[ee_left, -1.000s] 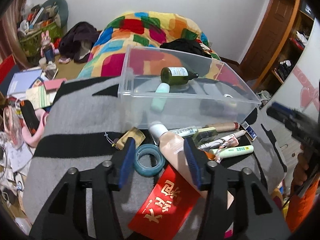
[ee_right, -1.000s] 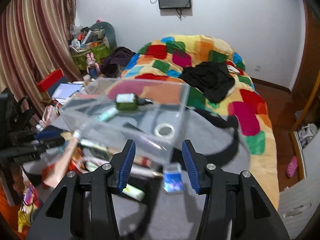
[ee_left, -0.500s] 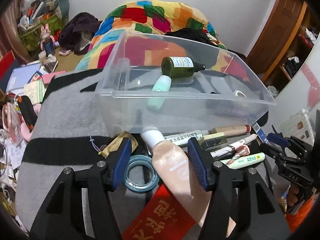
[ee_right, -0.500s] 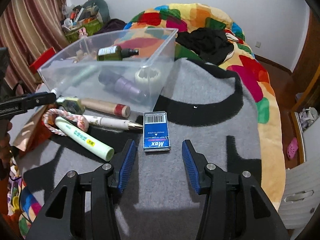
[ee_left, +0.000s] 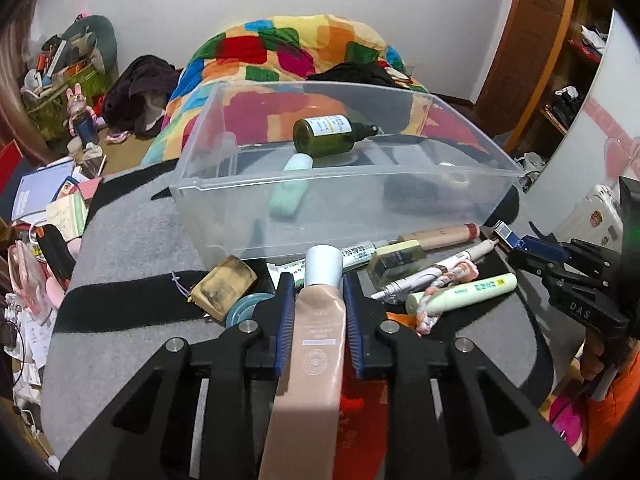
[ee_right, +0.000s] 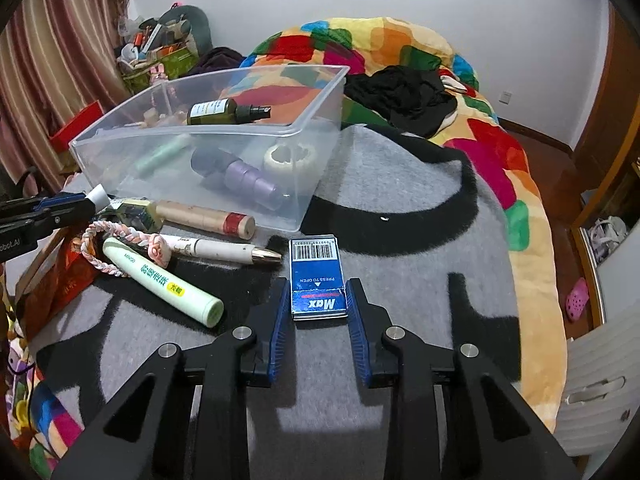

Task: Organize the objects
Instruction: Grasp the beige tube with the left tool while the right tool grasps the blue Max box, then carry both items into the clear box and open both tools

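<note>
Between the left gripper's (ee_left: pixel 318 292) blue-padded fingers (ee_left: pixel 285 320) a beige tube (ee_left: pixel 316 344) with a white cap is pinched; the jaws have just been closing on it. The right gripper (ee_right: pixel 318 302) has likewise been closing, its fingers (ee_right: pixel 280 320) now flanking a blue box (ee_right: pixel 317 276), though contact with the pads cannot be told. Both things lie on a grey-and-black blanket (ee_right: pixel 400 208), just before a clear bin (ee_left: pixel 344 204) holding a green bottle (ee_left: pixel 326 136). Tubes and pens litter the blanket beside it. Beyond lie a patchwork quilt (ee_right: pixel 400 44), striped curtains (ee_right: pixel 68 48) and a white wall.
</note>
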